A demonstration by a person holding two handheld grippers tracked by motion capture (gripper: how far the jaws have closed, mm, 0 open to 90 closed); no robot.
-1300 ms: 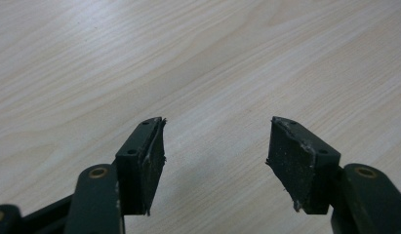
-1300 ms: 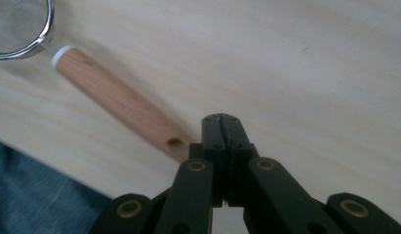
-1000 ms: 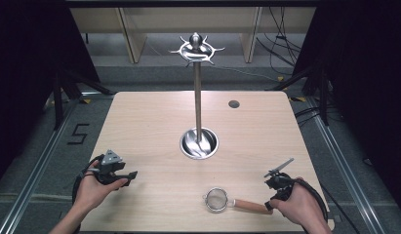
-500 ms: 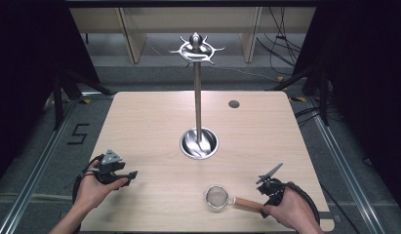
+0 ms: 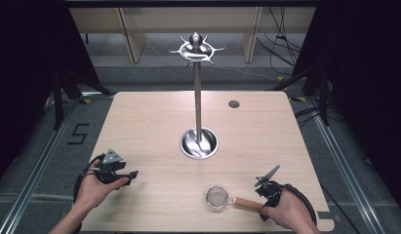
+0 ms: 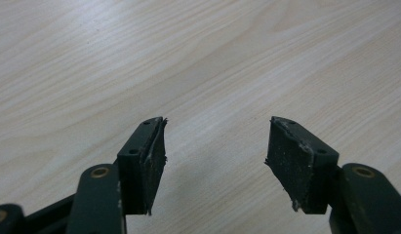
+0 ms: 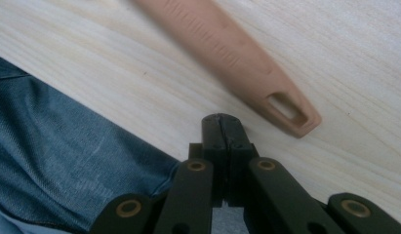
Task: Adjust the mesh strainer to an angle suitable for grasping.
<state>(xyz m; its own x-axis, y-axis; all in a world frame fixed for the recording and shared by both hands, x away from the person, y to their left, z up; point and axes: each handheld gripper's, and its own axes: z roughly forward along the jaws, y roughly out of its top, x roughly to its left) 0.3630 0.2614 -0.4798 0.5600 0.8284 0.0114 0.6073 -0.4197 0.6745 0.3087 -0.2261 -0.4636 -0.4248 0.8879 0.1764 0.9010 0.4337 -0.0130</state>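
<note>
A small mesh strainer lies near the table's front edge, its tan wooden handle pointing right. My right gripper is at the handle's end. In the right gripper view its jaws are shut with nothing between them. The handle's end, with its hanging slot, lies on the wood just beyond and to the right of the tips, apart from them. My left gripper hovers over the front left of the table. It is open above bare wood.
A tall metal hook stand rises from a round dished base at the table's middle. A dark round hole sits at the back right. Blue trouser fabric shows past the table's front edge.
My right hand has slid left and toward the front edge, bringing its gripper up to the strainer's handle end. The left hand and the strainer have stayed put.
</note>
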